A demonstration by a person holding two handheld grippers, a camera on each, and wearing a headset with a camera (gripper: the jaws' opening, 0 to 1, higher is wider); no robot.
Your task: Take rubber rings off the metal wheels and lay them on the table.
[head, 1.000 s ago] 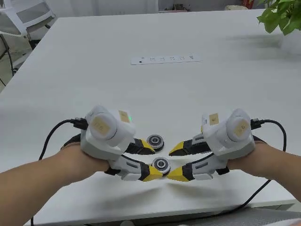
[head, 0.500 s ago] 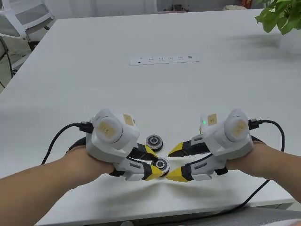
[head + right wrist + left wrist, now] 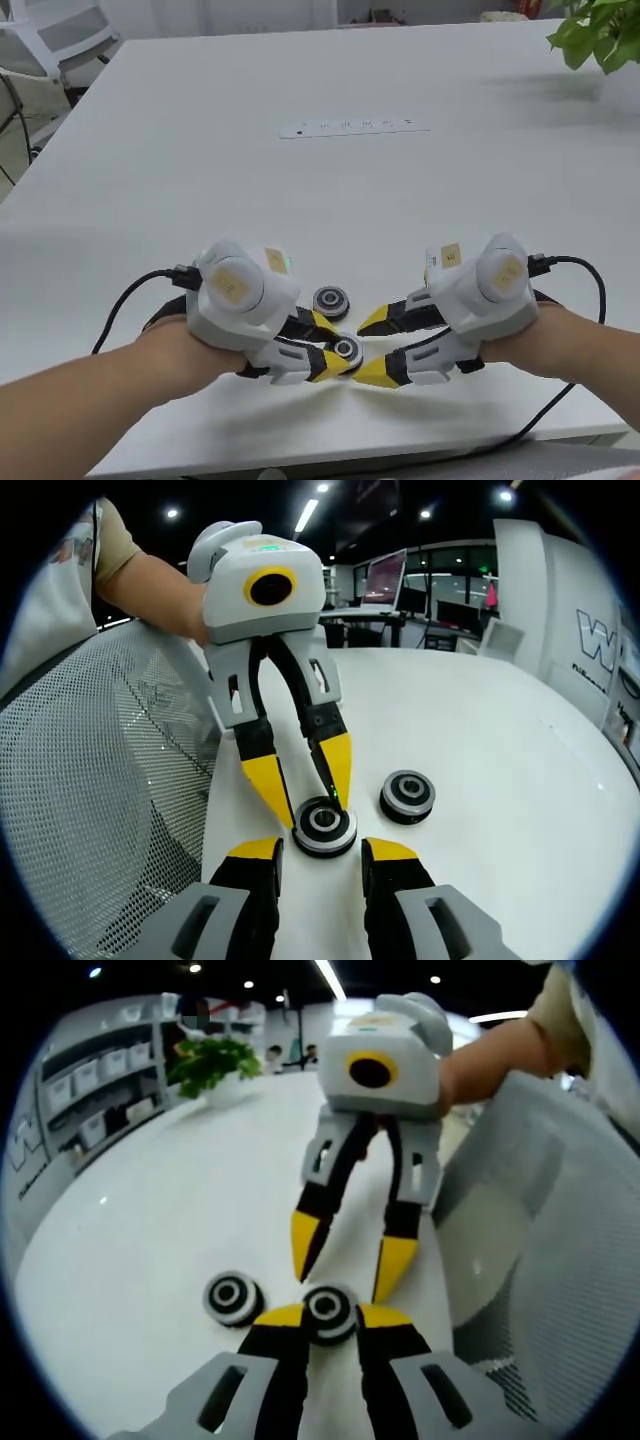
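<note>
Jaws of the left gripper (image 3: 330,1316) are closed onto the near wheel (image 3: 330,1310). In the left gripper view we see one yellow tip touching its rim at 9 o'clock and the other at 3 o'clock. The jaws of the right gripper (image 3: 322,850) stand apart and hold nothing. In the right gripper view the same wheel (image 3: 323,827) lies at 12 o'clock from the gap between the tips, just ahead of them.

Going down in size, we come first to the white surface (image 3: 300,200), which carries everything. A leafy plant (image 3: 600,35) sits at its far edge, toward 2 o'clock in the head view. A white power strip (image 3: 345,127) lies well beyond the grippers, at 12 o'clock.

In the head view the left gripper (image 3: 328,343) comes in from 9 o'clock and the right gripper (image 3: 362,348) from 3 o'clock, tips almost meeting. The near wheel (image 3: 345,350) lies between them, resting flat on the surface.

A far wheel (image 3: 331,300) lies flat just beside the near one, at 11 o'clock from it and apart from both sets of jaws. The dark rubber ring (image 3: 344,832) is on the near wheel, and the far wheel shows the same dark band.
</note>
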